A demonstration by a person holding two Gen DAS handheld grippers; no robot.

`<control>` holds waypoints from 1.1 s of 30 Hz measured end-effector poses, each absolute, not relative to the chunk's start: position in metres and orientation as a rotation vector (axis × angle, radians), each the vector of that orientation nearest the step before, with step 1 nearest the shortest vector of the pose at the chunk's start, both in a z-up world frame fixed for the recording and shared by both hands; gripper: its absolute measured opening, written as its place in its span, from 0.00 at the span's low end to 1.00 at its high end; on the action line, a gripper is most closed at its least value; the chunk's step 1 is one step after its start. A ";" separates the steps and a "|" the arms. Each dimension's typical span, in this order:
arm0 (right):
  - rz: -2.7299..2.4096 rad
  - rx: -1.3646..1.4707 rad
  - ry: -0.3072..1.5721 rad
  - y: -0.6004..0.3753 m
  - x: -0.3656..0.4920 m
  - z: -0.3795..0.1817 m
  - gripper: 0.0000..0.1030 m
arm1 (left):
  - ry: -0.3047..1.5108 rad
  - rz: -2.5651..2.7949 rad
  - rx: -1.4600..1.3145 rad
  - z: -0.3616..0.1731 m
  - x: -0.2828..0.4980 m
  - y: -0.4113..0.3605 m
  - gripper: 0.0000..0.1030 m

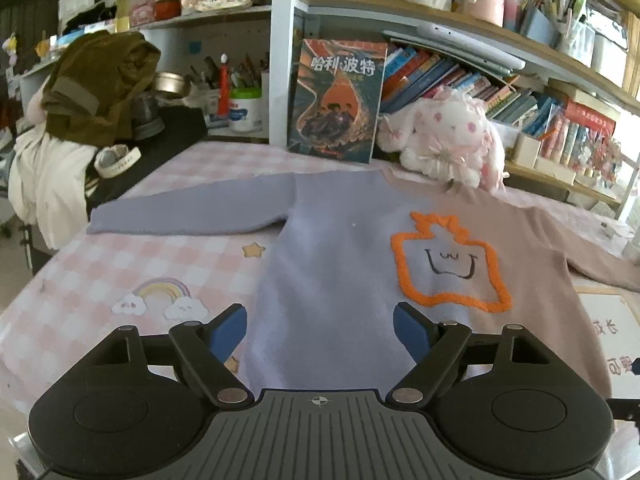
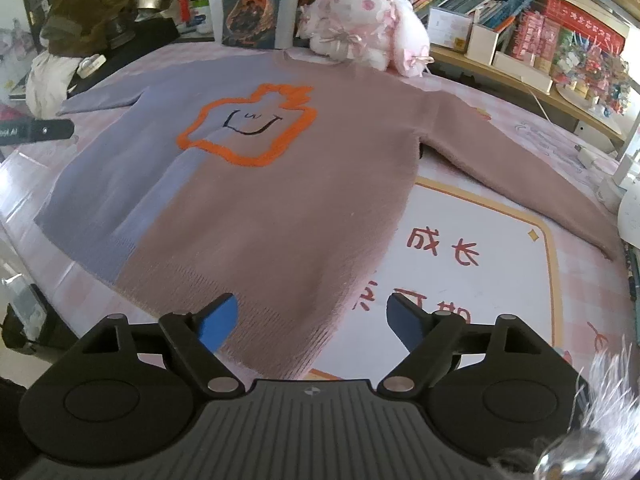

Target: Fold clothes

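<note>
Sweater [image 2: 256, 184]: two-tone lilac/mauve w/ orange outline motif, lying flat, front up, sleeves spread, on the pink checked tablecloth [image 1: 100, 272]. You're holding L gripper [image 1: 320, 330] w/ jaws apart, empty, over the hem's lilac side. R gripper [image 2: 312, 320]: jaws apart, empty, at the mauve hem corner. Plush bunny [image 1: 444, 140] sitting by the collar.

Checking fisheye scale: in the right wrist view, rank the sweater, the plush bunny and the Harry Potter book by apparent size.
1. Sweater, by far the largest.
2. Plush bunny.
3. Harry Potter book, cropped by the top edge and partly hidden, so its place below the bunny is unsure.
</note>
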State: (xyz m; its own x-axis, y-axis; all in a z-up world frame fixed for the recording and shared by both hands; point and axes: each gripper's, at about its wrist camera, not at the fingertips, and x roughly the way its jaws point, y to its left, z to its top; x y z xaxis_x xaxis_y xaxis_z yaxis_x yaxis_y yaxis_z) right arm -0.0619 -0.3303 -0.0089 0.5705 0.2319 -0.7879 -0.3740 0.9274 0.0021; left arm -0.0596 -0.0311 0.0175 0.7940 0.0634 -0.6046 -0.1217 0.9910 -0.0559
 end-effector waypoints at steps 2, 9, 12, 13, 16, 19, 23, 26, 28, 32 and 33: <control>0.334 -0.172 0.898 -0.328 -0.063 -0.010 0.79 | 0.653 0.099 -0.085 0.014 -0.060 -0.034 0.81; 0.198 -0.110 0.895 -0.309 -0.063 -0.010 0.81 | 0.689 0.024 -0.008 0.007 -0.056 -0.022 0.82; 0.146 -0.099 0.894 -0.288 -0.062 -0.006 0.81 | 0.702 -0.007 0.048 0.008 -0.047 -0.004 0.89; 0.138 -0.100 0.888 -0.280 -0.063 -0.005 0.82 | 0.703 -0.011 0.054 0.008 -0.043 0.003 0.91; 0.120 -0.123 0.877 -0.252 -0.065 -0.003 0.83 | 0.711 -0.039 0.065 0.007 -0.034 0.025 0.91; 0.099 -0.138 0.872 -0.226 -0.067 -0.003 0.84 | 0.714 -0.078 0.083 0.005 -0.027 0.042 0.91; 0.054 -0.135 0.868 -0.200 -0.069 -0.004 0.84 | 0.721 -0.119 0.111 0.001 -0.021 0.065 0.91; 0.024 -0.131 0.874 -0.184 -0.070 -0.004 0.84 | 0.722 -0.118 0.121 -0.001 -0.016 0.085 0.91; 0.010 -0.133 0.874 -0.176 -0.071 -0.004 0.84 | 0.720 -0.107 0.125 -0.002 -0.012 0.101 0.91; -0.014 -0.138 0.874 -0.162 -0.074 -0.002 0.84 | 0.733 -0.049 0.104 -0.004 0.000 0.132 0.91; -0.018 -0.140 0.874 -0.160 -0.075 -0.002 0.84 | 0.734 -0.033 0.081 -0.003 0.004 0.143 0.91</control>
